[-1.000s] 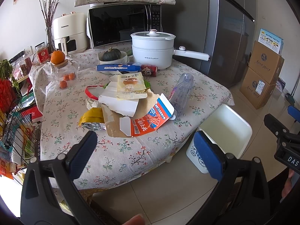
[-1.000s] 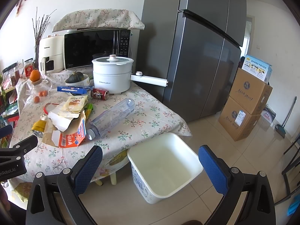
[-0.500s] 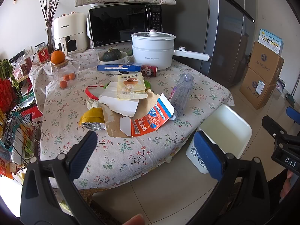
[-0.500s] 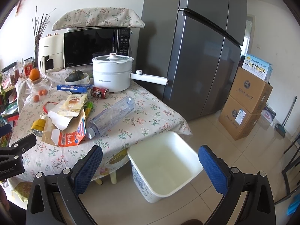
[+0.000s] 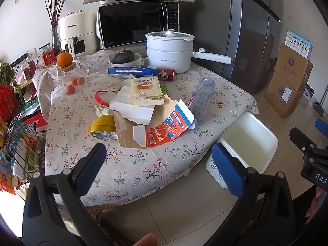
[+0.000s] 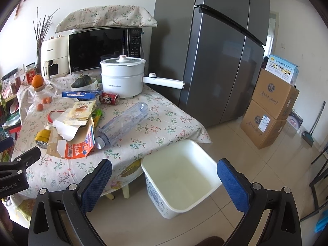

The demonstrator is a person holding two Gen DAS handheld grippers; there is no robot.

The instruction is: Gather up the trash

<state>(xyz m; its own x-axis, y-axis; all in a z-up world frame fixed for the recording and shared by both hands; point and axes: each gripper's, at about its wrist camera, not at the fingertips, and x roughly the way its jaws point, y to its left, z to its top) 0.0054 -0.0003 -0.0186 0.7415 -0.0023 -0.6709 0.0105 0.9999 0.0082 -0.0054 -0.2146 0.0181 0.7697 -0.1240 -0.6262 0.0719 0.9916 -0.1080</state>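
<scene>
A pile of trash lies mid-table: a torn orange-and-blue carton (image 5: 164,131) (image 6: 79,146), a white torn box (image 5: 133,108), a snack packet (image 5: 144,91) (image 6: 80,109), a yellow wrapper (image 5: 101,124), a clear plastic bottle (image 5: 202,100) (image 6: 123,124) on its side, a red can (image 5: 165,73) (image 6: 109,98) and a blue box (image 5: 131,70). An empty white bin (image 5: 249,145) (image 6: 180,181) stands on the floor by the table. My left gripper (image 5: 158,165) is open and empty before the table edge. My right gripper (image 6: 165,182) is open and empty above the bin.
A white electric pot (image 5: 170,51), a microwave (image 5: 137,24), an air fryer (image 5: 76,33), a bowl with a squash (image 5: 125,58) and a jar with oranges (image 5: 70,75) stand at the back. The fridge (image 6: 221,51) and cardboard boxes (image 6: 270,110) stand at the right. A wire rack (image 5: 12,123) stands at the left.
Both grippers have hardly moved; the right view has shifted very slightly. Nothing on the table has changed.
</scene>
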